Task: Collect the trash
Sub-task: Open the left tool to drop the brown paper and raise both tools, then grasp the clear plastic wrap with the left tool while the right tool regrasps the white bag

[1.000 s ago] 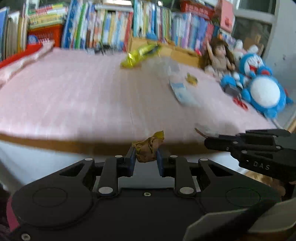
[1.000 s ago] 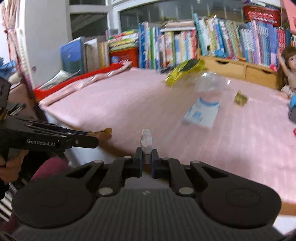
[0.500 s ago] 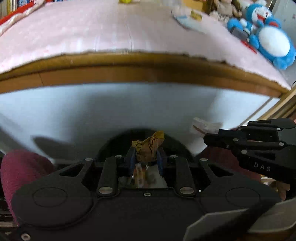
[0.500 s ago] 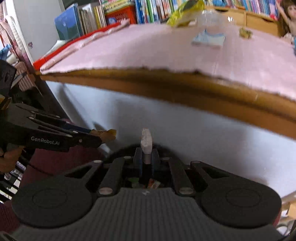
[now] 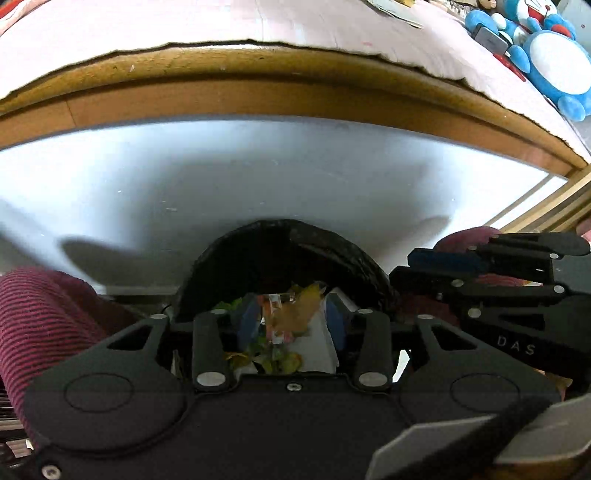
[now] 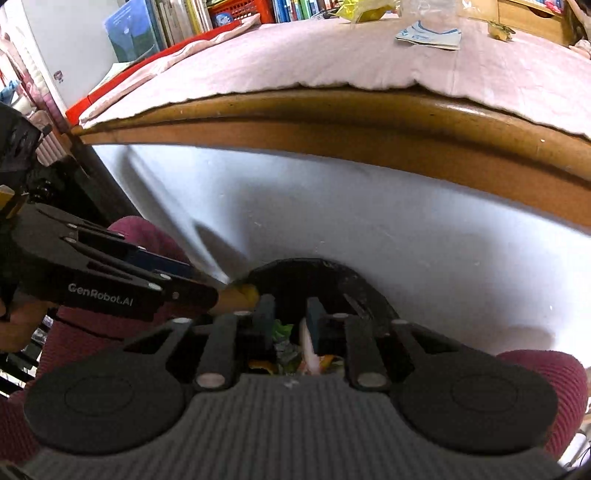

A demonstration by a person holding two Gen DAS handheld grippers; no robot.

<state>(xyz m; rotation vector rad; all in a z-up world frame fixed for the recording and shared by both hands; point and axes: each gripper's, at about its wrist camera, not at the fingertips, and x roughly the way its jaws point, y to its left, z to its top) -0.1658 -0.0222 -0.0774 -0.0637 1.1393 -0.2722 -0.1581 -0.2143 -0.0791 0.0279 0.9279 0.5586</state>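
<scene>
Both grippers dropped below table edge [image 6: 332, 110] — over bin [image 5: 332, 251].

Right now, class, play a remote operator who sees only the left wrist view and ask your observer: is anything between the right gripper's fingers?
Observer: Yes. In the right wrist view a white scrap, blurred, is between the fingers of the right gripper. Its jaws have just been opening and the pads do not press on the scrap.
Operator: What trash is left at the far side of the table?
Observer: A yellow packet, outside your frame, lies on the pink cloth next to a blue and white sachet.
</scene>
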